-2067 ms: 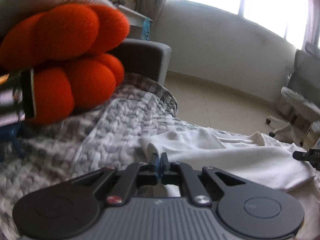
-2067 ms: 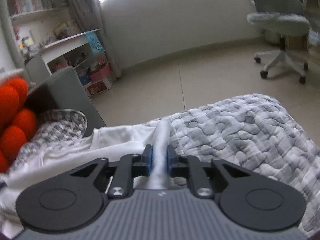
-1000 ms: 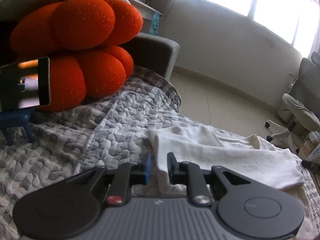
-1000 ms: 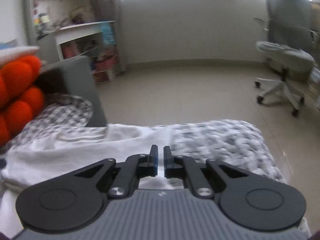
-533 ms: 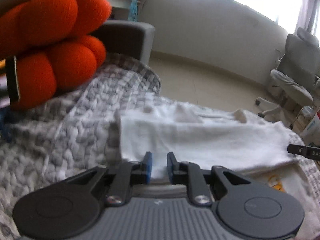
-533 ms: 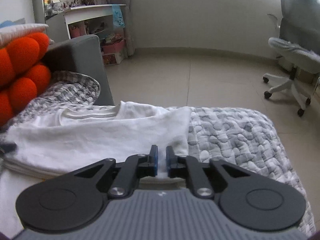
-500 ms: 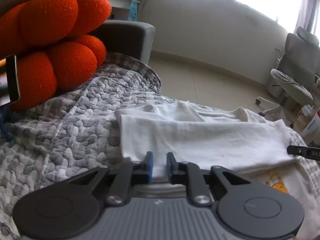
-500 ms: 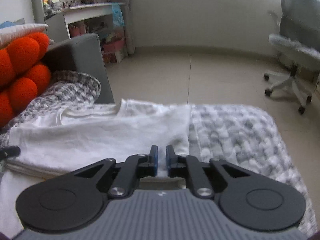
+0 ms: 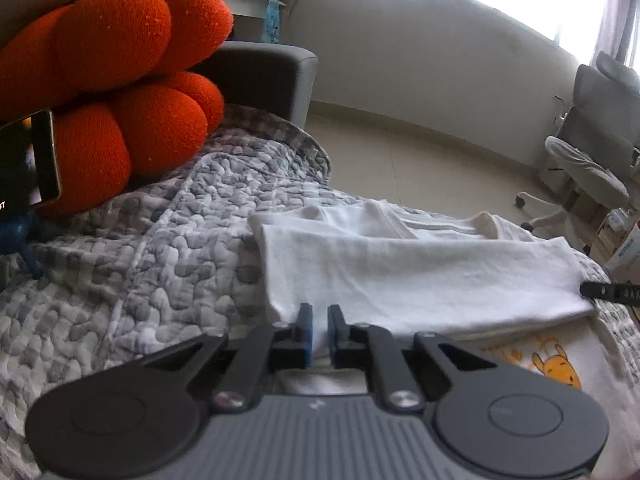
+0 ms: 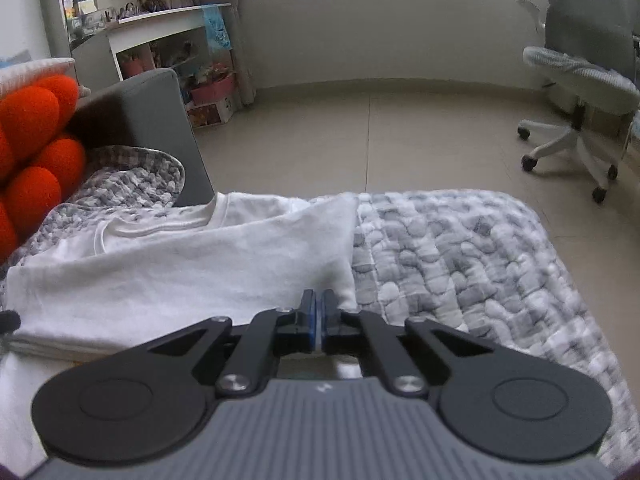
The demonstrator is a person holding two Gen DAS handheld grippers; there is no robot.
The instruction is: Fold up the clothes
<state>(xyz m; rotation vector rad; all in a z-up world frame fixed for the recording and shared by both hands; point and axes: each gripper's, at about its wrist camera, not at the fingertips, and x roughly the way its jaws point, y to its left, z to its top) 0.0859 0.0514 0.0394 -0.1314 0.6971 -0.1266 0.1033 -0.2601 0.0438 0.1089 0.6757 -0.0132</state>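
Note:
A white T-shirt (image 9: 420,272) lies on the grey quilt, its far part folded over toward me, with a yellow bear print (image 9: 556,364) showing below the fold. My left gripper (image 9: 319,320) is at the fold's near left corner; its jaws are closing, with white cloth filling the narrow gap between the pads. My right gripper (image 10: 319,308) is shut on the fold's near right corner of the T-shirt (image 10: 200,272), a thin strip of cloth between its pads. The tip of the right gripper (image 9: 608,291) shows at the left wrist view's right edge.
The grey quilt (image 9: 140,272) covers the bed. An orange knotted cushion (image 9: 112,92) and a phone on a blue stand (image 9: 24,168) sit at the left. Behind are a grey padded end panel (image 10: 152,120), a white shelf (image 10: 172,40) and an office chair (image 10: 580,80).
Both grippers let go of the lifted cloth, which dropped flat into a fold. Both then moved to its near edge, and their jaws narrowed onto it.

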